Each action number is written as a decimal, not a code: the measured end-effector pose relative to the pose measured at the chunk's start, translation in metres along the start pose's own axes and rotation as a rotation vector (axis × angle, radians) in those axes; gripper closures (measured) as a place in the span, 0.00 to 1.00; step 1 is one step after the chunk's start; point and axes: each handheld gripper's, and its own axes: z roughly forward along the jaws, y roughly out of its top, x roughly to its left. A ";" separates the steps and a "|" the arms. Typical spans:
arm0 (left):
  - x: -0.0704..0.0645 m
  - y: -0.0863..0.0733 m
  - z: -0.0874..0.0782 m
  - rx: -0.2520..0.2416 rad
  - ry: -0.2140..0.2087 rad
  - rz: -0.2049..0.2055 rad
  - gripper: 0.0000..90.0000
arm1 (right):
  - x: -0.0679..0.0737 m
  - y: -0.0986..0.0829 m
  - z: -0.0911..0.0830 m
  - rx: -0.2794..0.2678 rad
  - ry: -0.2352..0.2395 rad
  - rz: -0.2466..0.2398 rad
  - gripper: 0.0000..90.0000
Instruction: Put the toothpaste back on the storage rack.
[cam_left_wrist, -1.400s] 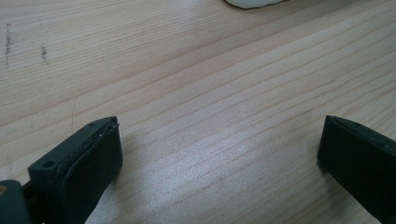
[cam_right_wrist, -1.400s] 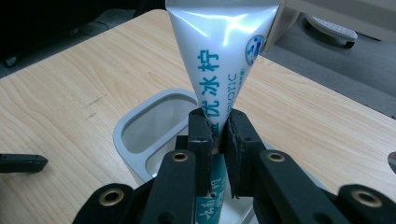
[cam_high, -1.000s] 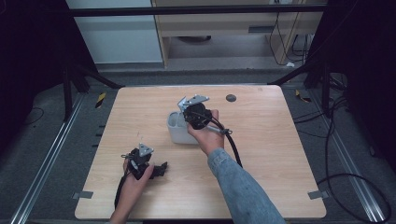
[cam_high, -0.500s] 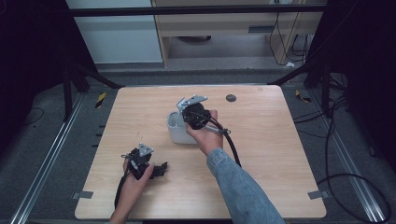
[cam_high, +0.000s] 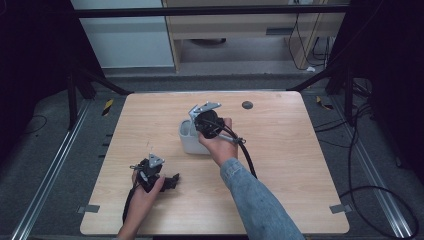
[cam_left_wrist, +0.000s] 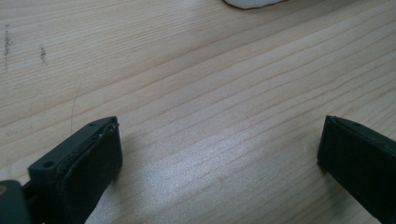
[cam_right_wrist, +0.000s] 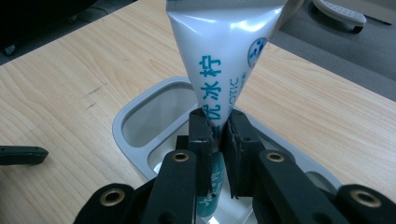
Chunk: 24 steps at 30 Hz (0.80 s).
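Tube (cam_right_wrist: 224, 70) over holder (cam_right_wrist: 140, 116), mid-table (cam_high: 300, 165); left gripper (cam_high: 170, 181) nearer.

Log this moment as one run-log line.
right tongs: shut on toothpaste tube, above white holder | left tongs: open, low over table | stage: tube not yet released

My black right gripper (cam_right_wrist: 217, 135) pinches a white tube (cam_right_wrist: 224, 56) printed with teal-blue lettering, above a pale grey holder (cam_right_wrist: 140, 135) on the light, wood-grained table (cam_right_wrist: 70, 84).
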 end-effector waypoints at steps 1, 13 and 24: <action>0.000 0.000 0.000 0.000 0.000 0.000 0.00 | 0.000 0.000 0.000 0.002 0.001 0.001 0.91; 0.000 0.000 0.000 0.001 -0.001 0.001 0.00 | 0.001 0.003 0.002 0.018 0.010 0.008 0.90; 0.000 0.000 0.000 0.002 -0.002 0.002 0.00 | 0.001 0.006 0.006 0.025 0.017 -0.001 0.90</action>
